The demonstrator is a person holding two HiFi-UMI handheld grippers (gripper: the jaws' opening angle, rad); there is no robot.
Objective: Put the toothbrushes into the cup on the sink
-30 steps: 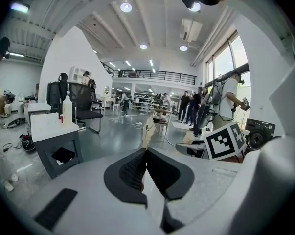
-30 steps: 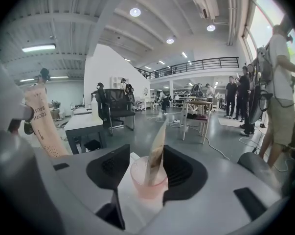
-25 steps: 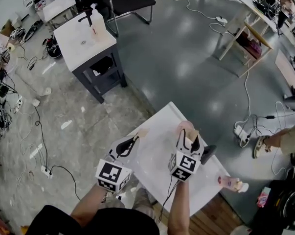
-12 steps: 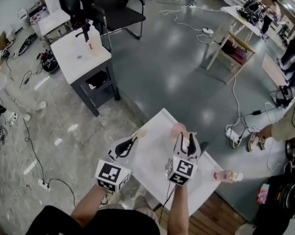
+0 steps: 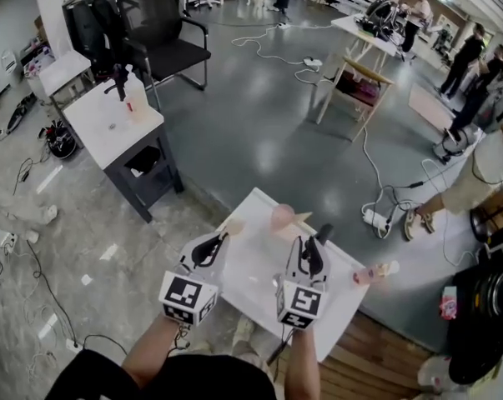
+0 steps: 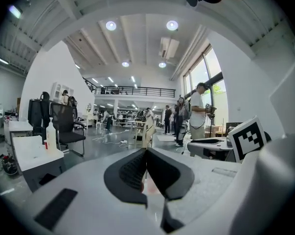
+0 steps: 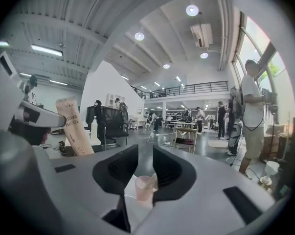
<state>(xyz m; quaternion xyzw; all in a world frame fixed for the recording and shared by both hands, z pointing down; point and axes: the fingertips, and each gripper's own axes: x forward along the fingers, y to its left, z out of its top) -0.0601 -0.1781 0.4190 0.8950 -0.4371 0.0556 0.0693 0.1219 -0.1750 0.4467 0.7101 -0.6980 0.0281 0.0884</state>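
Observation:
A pink cup (image 5: pixel 281 217) stands at the far side of the white sink top (image 5: pixel 249 283), with a beige toothbrush pack (image 5: pixel 302 217) leaning out of it. My right gripper (image 5: pixel 311 245) hovers just short of the cup; its jaws are closing with nothing between them. Through their gap the right gripper view shows the cup (image 7: pixel 144 188) below. My left gripper (image 5: pixel 220 239) is shut on a second beige toothbrush pack (image 5: pixel 234 226), which stands upright in the right gripper view (image 7: pixel 74 127). In the left gripper view, the left gripper (image 6: pixel 146 168) pinches the pack edge-on.
A pink bottle (image 5: pixel 374 272) lies at the sink top's right edge. A dark fitting (image 5: pixel 323 233) sits beside the right gripper. Beyond are a small white table (image 5: pixel 109 127), a black chair (image 5: pixel 163 48), a wooden-legged table (image 5: pixel 355 65), floor cables and people at the right.
The right gripper's jaws have narrowed and it has drawn back a little from the cup, where a toothbrush pack now leans. The left gripper keeps its pack. The head view has shifted.

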